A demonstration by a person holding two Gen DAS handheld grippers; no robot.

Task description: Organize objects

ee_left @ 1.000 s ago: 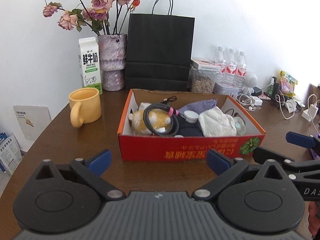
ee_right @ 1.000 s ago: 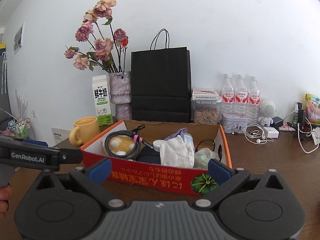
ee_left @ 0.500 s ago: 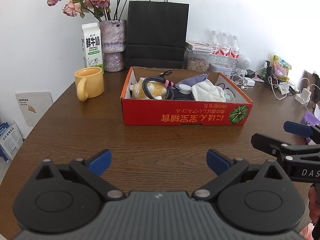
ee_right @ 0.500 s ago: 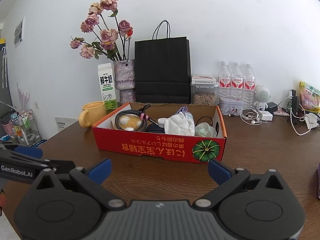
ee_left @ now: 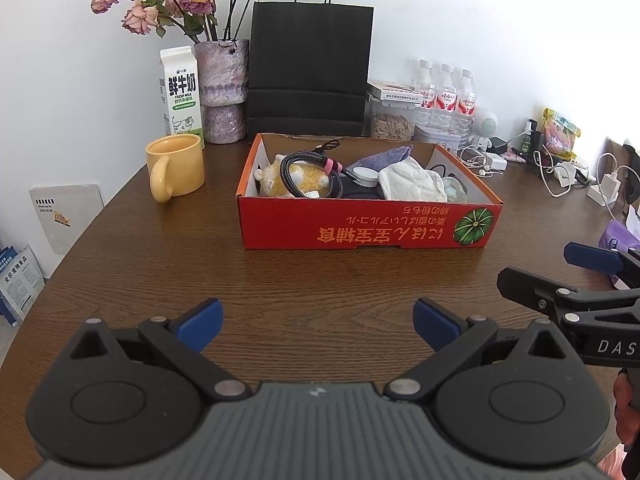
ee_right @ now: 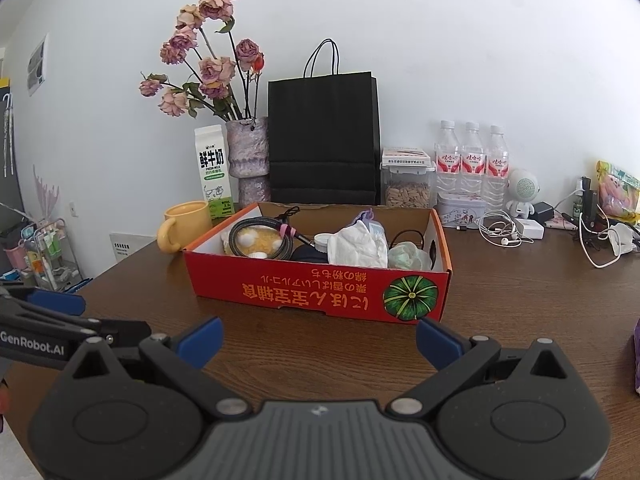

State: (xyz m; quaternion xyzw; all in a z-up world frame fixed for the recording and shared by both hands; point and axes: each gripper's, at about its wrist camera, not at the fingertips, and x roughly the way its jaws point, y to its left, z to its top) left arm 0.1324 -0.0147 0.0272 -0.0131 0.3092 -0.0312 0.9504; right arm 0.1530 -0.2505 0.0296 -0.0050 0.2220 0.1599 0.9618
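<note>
A red cardboard box (ee_left: 368, 228) (ee_right: 320, 292) stands on the brown table. Inside lie a yellow plush toy (ee_left: 308, 178) wrapped by a coiled black cable (ee_left: 296, 160), a white cloth (ee_left: 412, 180) (ee_right: 356, 244), a purple cloth (ee_left: 388, 156) and a small round white lid (ee_left: 366, 176). My left gripper (ee_left: 318, 322) is open above the table, well short of the box, with nothing between its fingers. My right gripper (ee_right: 318, 340) is open too, just in front of the box, and shows at the right edge of the left wrist view.
A yellow mug (ee_left: 176, 166), milk carton (ee_left: 180, 94), vase of dried roses (ee_left: 222, 88) and black paper bag (ee_left: 310, 68) stand behind and left of the box. Water bottles (ee_left: 446, 96), a seed jar (ee_left: 392, 118) and tangled chargers (ee_left: 560, 168) crowd the back right.
Both grippers have pulled back from the box toward the near table edge; the box now looks smaller and farther. Both stay open and empty.
</note>
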